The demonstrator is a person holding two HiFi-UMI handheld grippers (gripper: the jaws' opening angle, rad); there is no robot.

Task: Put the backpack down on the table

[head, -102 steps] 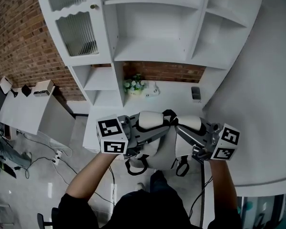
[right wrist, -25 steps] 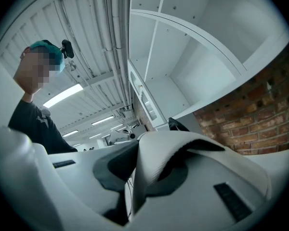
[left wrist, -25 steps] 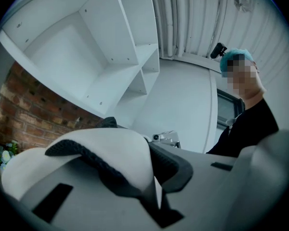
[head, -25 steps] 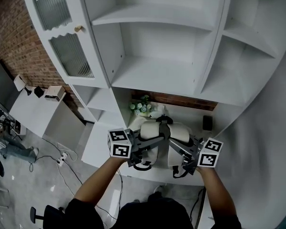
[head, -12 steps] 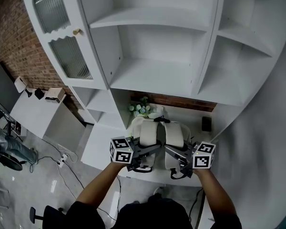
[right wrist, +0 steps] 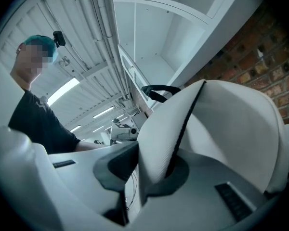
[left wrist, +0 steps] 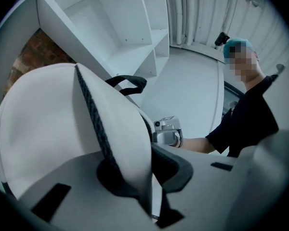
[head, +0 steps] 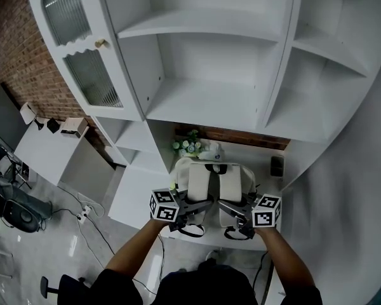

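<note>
Left gripper [head: 202, 204]: jaws clamped on one shoulder strap [left wrist: 116, 129], with the white padding and its dark mesh edge pinched between them. Right gripper [head: 229, 206]: jaws clamped on the other shoulder strap [right wrist: 164, 129], same pinch. Both grippers point level, side by side, marker cubes outward. The straps run up to the white backpack [head: 214, 182], strap side facing the head camera, black carry loop [left wrist: 128, 83] at the far end. The backpack sits over the front part of the white desk [head: 259, 156], between the two grippers. Can't tell if its bottom touches the surface. Behind it on the desk are a small flower pot [head: 188, 145] to the left and a dark small object [head: 277, 165] to the right. White shelf unit [head: 203, 100] above the desk, brick wall [head: 16, 56] at left.
</note>
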